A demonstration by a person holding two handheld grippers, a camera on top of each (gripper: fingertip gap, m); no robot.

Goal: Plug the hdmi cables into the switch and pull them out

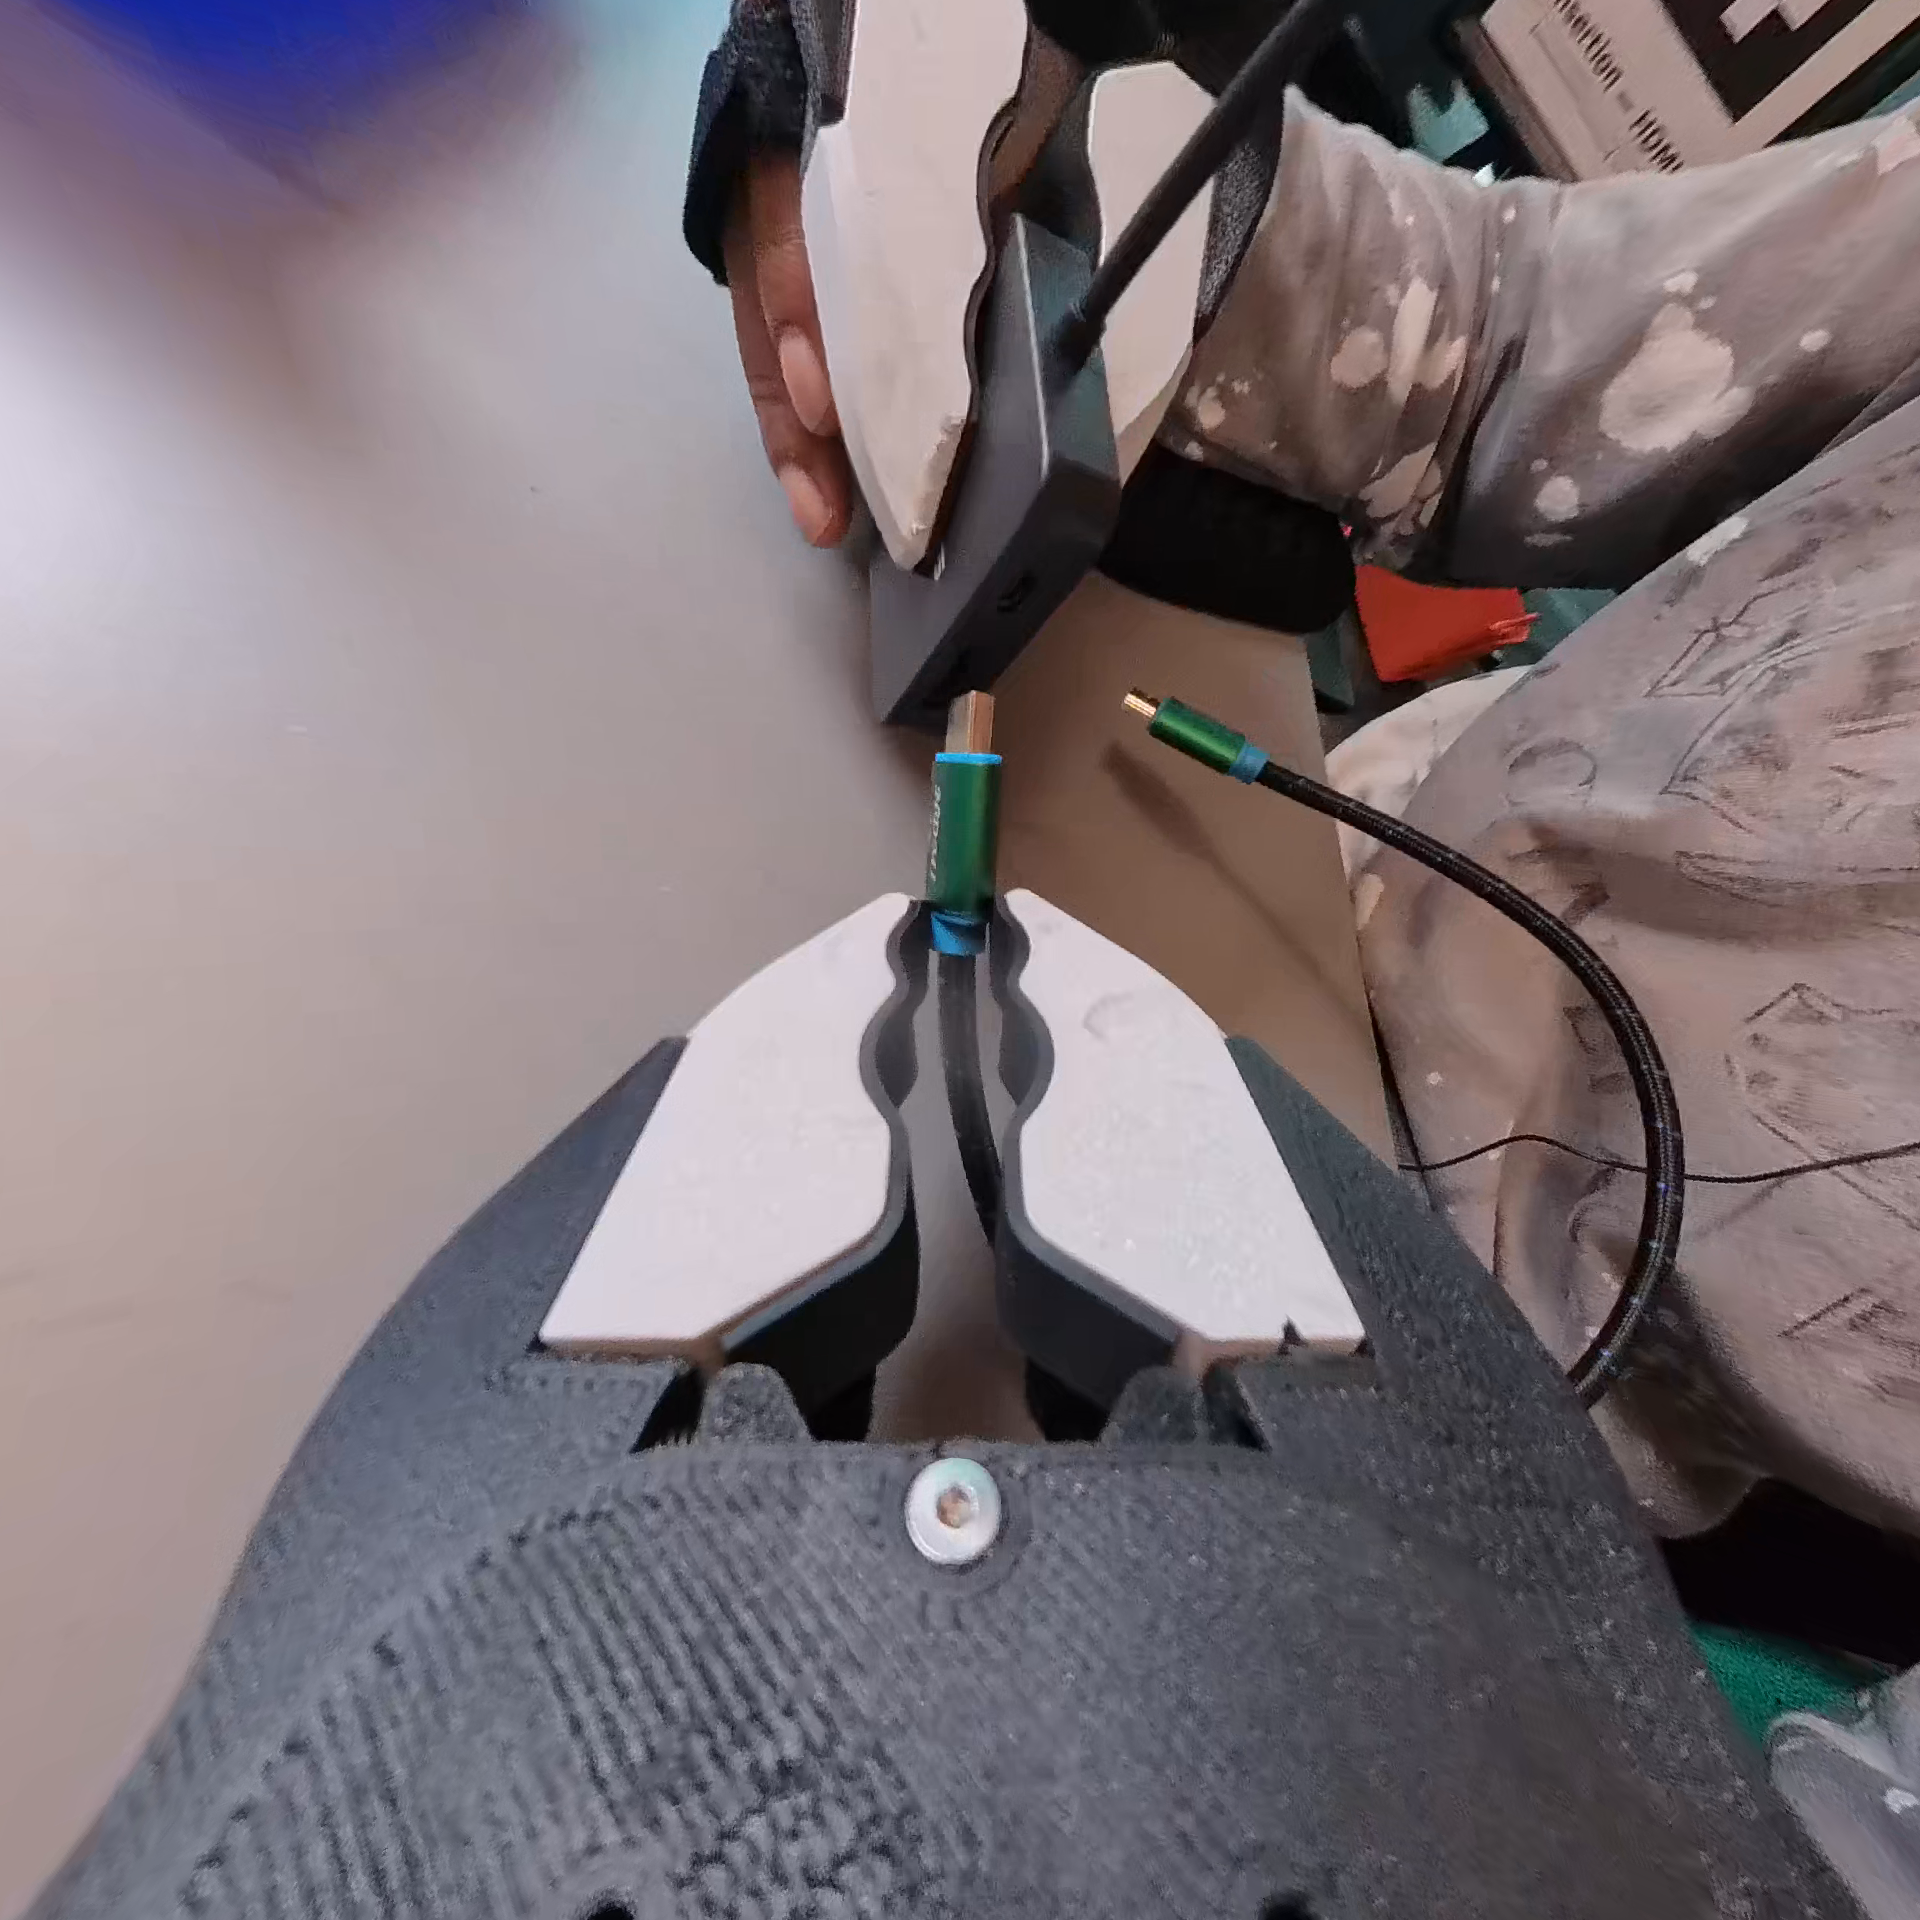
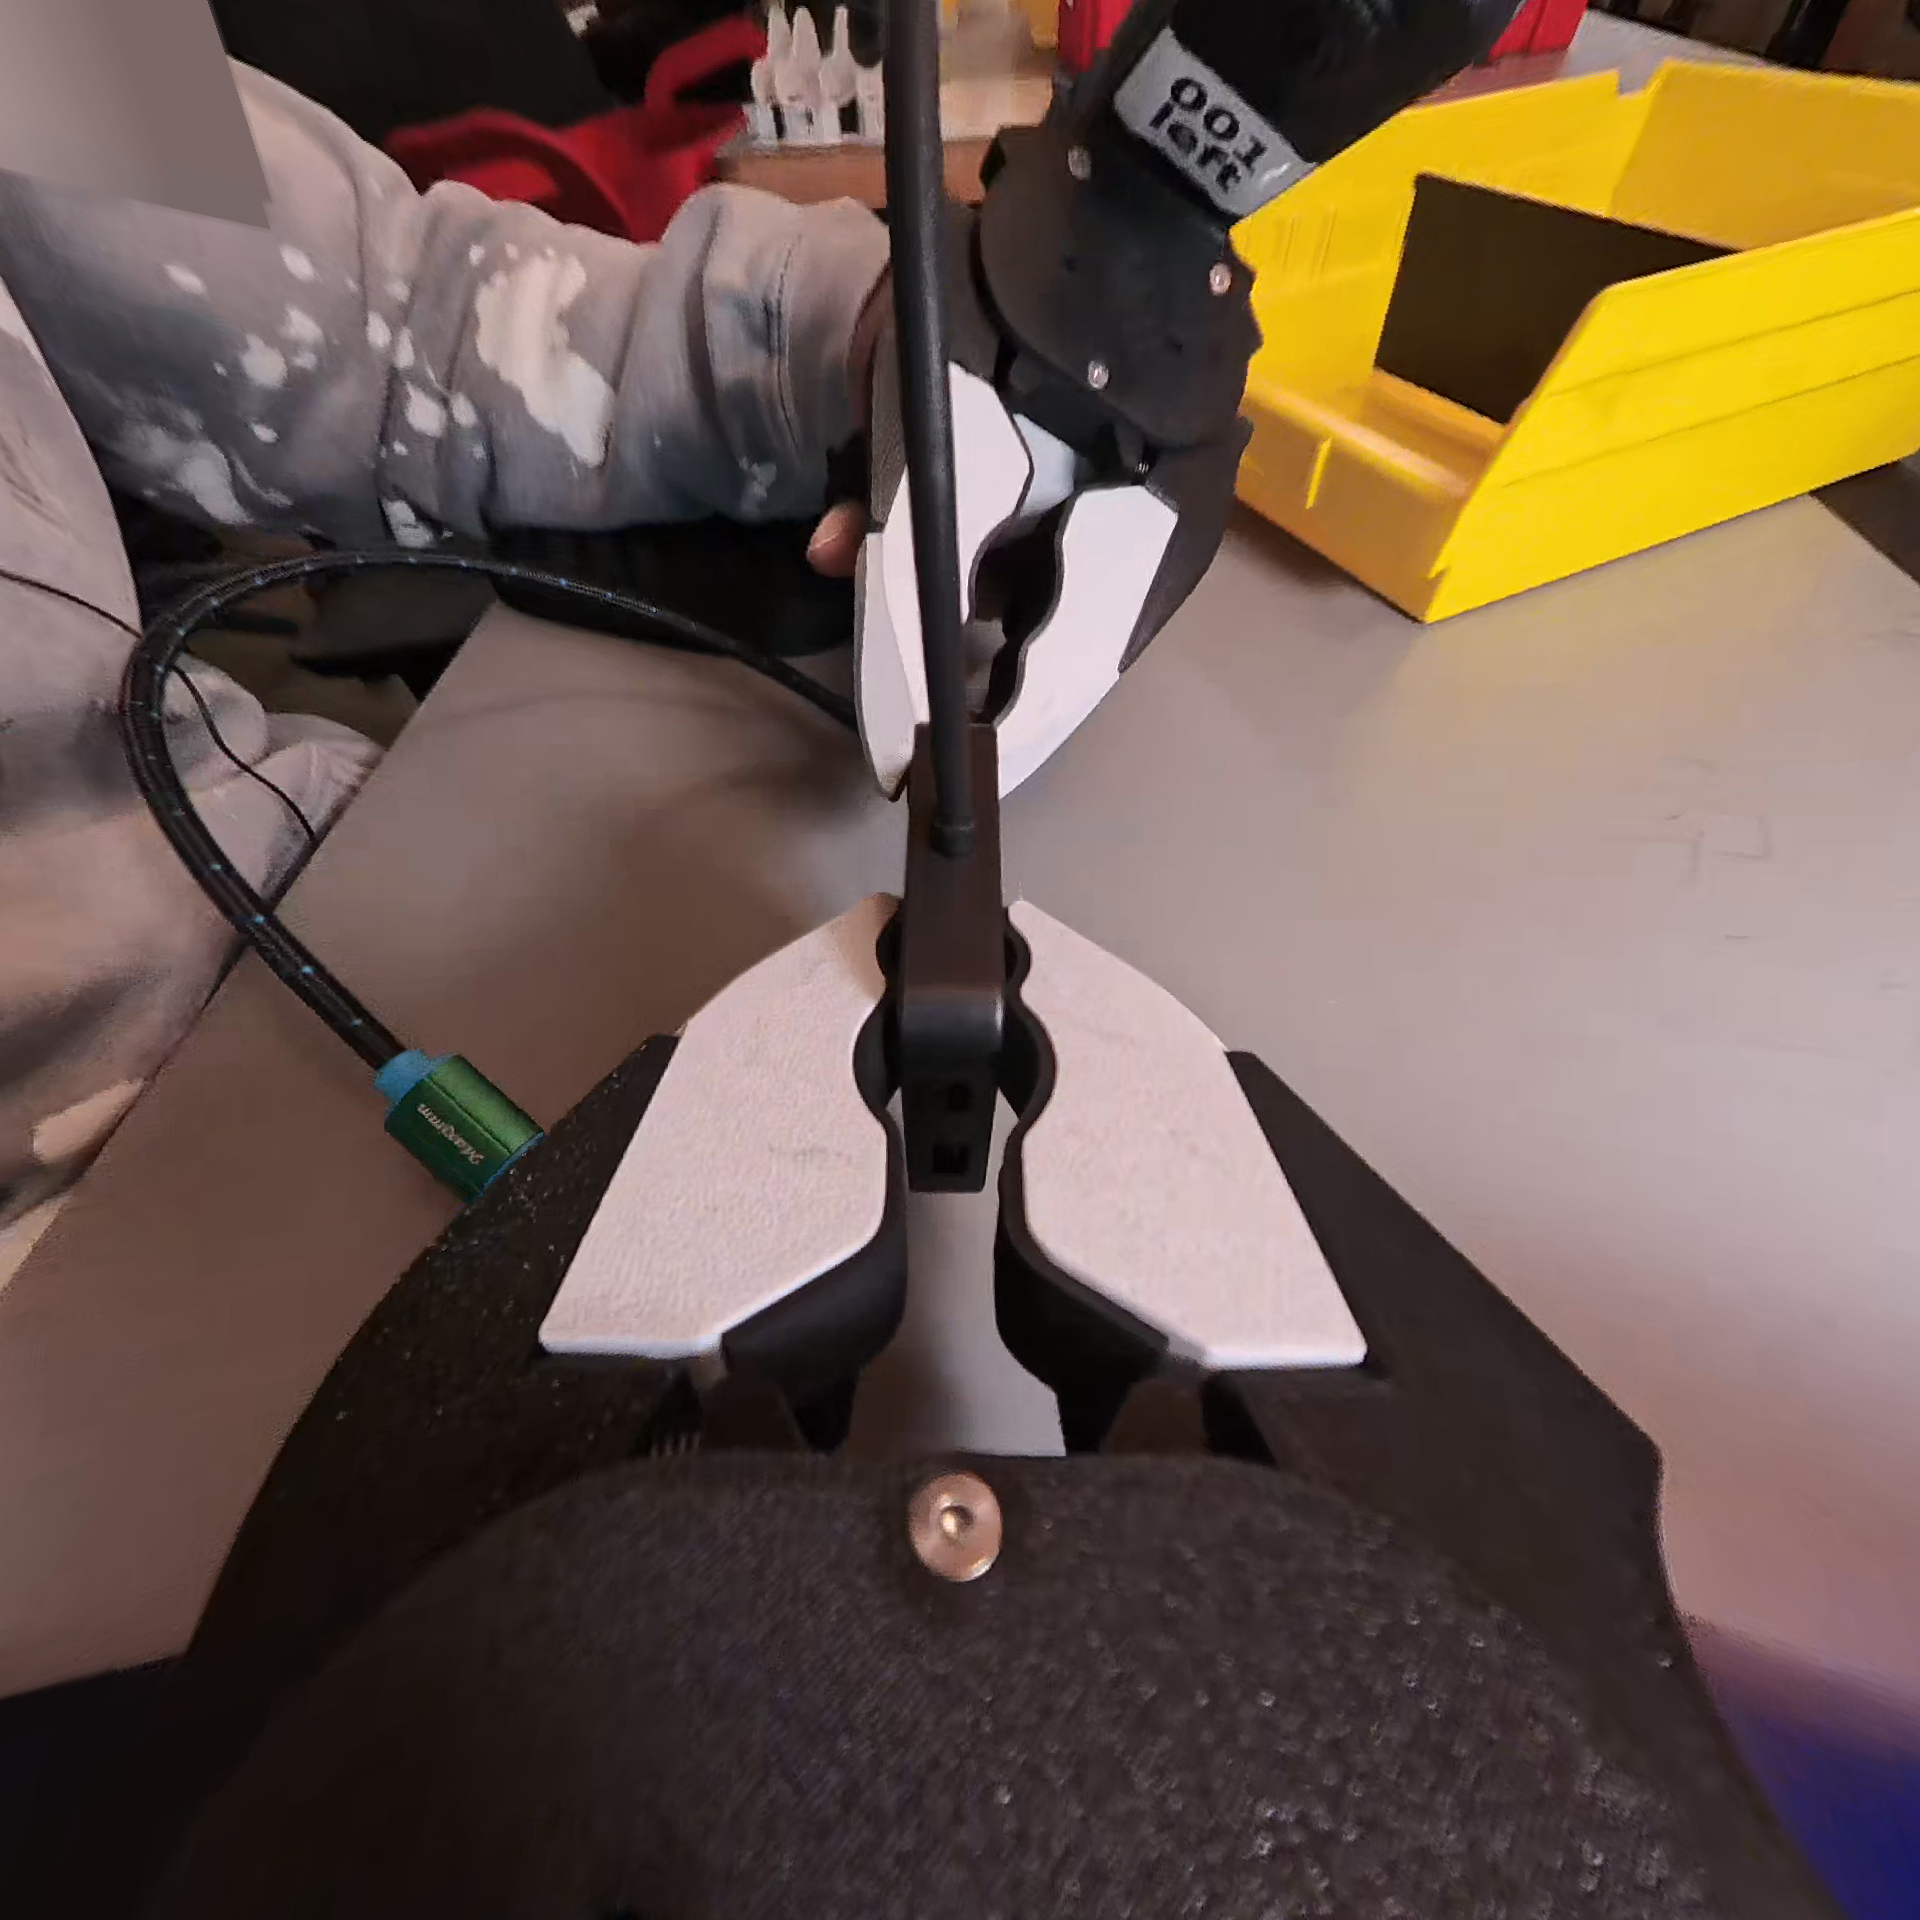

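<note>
The left tongs (image 1: 956, 914) are closed on the blue collar at the base of a green HDMI plug (image 1: 961, 831), whose braided cable runs back between the white fingers (image 1: 748, 1143). The plug points toward 12 o'clock, its gold tip just at the lower edge of the black switch (image 1: 997, 499) without being seated. Only this view shows that gap, and it alone shows the second green plug (image 1: 1195, 732) hanging free at 2 o'clock of the first, its braided black cable (image 1: 1621, 1039) looping down over the person's lap.

The right wrist view shows the switch (image 2: 951, 997) edge-on, clamped between the right tongs (image 2: 951, 935), with small openings on its near end and a smooth black lead (image 2: 920, 416) rising from its top toward 12 o'clock. Here the switch hides the held plug. Only this view shows the yellow bin (image 2: 1558, 416) at 2 o'clock on the grey bench (image 2: 1455, 935), and a green plug (image 2: 457, 1127) lying at 9 o'clock beside the tongs' black body.

The left tongs (image 2: 992, 717) come in from 12 o'clock there, tilted downward, tips meeting the switch's far end. A bare hand (image 1: 790, 364) in a spattered grey sleeve (image 1: 1507, 312) grips the right tongs (image 1: 1023, 457), which slant down from 12 o'clock.
</note>
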